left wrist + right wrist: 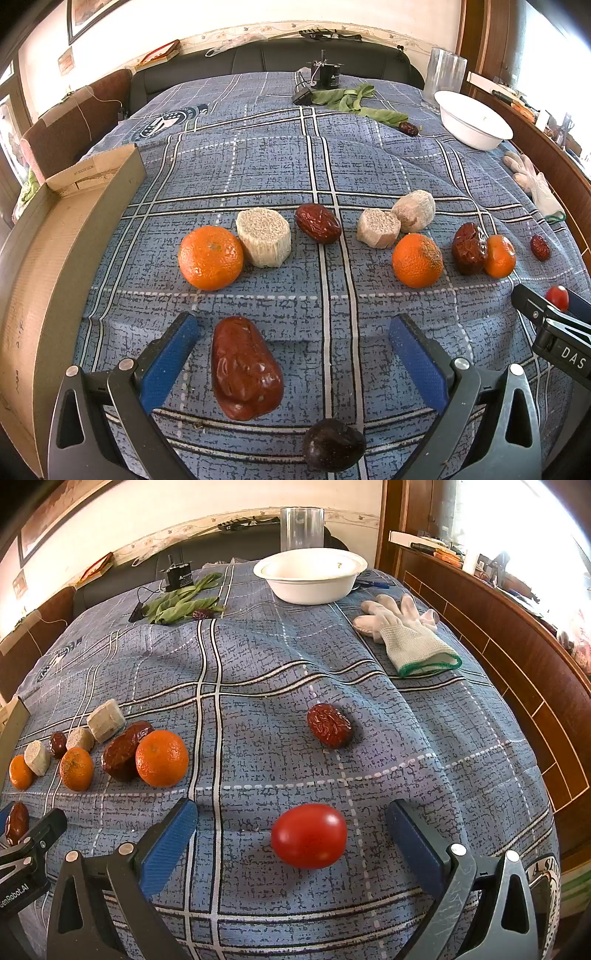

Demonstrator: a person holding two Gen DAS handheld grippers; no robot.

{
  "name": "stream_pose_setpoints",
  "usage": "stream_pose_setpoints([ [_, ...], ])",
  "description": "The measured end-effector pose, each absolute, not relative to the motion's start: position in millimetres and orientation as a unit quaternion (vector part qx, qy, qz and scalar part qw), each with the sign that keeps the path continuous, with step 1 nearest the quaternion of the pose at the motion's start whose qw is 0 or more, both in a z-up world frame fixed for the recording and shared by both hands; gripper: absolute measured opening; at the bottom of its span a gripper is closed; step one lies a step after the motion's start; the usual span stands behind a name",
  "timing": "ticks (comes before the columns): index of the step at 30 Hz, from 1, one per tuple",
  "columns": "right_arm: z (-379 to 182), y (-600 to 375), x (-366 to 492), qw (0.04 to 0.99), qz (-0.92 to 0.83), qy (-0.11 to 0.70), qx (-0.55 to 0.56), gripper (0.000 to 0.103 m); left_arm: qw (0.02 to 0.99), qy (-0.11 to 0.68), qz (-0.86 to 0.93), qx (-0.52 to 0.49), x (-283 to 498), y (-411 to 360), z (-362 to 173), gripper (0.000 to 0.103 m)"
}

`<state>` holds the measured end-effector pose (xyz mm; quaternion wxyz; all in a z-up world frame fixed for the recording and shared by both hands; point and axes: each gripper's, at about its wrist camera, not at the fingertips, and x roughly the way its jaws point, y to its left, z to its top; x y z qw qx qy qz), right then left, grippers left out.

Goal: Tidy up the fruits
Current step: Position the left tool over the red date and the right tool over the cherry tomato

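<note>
Left tool (293, 345) spread wide, gripping nothing, hovering over a large red date (245, 373) lying between the blue pads (168, 363) without touching them; dark fruit (333, 445) just below. Right tool (291, 830) likewise wide open, framing a red tomato (309, 835) on the plaid cloth (424, 746), clear of both pads. Farther out, a row of oranges (210, 257), pale chunks (263, 236) and more dates (317, 223). Beyond, a white bowl (291, 587), a glove (406, 635), green leaves (177, 605); cardboard box (48, 258) at left.
</note>
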<state>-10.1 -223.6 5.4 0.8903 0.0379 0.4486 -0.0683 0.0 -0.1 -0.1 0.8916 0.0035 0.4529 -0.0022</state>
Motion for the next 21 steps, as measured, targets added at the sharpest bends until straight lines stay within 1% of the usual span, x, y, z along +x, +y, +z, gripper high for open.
stream_pose_setpoints([
  [10, 5.5, -223.3, -10.0, 0.89, -0.068, 0.449, 0.038, 0.103, 0.891, 0.454, 0.0, 0.003, 0.1, -0.1, 0.2, 0.103],
  [16, 5.7, -222.7, -9.1, 0.89, -0.067, 0.45, 0.038, 0.103, 0.877, 0.48, -0.007, 0.006, 4.0, 0.4, 1.5, 0.103],
  [21, 13.8, -220.2, -12.1, 0.879, -0.061, 0.472, 0.041, 0.103, 0.88, 0.474, -0.01, 0.007, 0.5, 0.4, 0.7, 0.103],
])
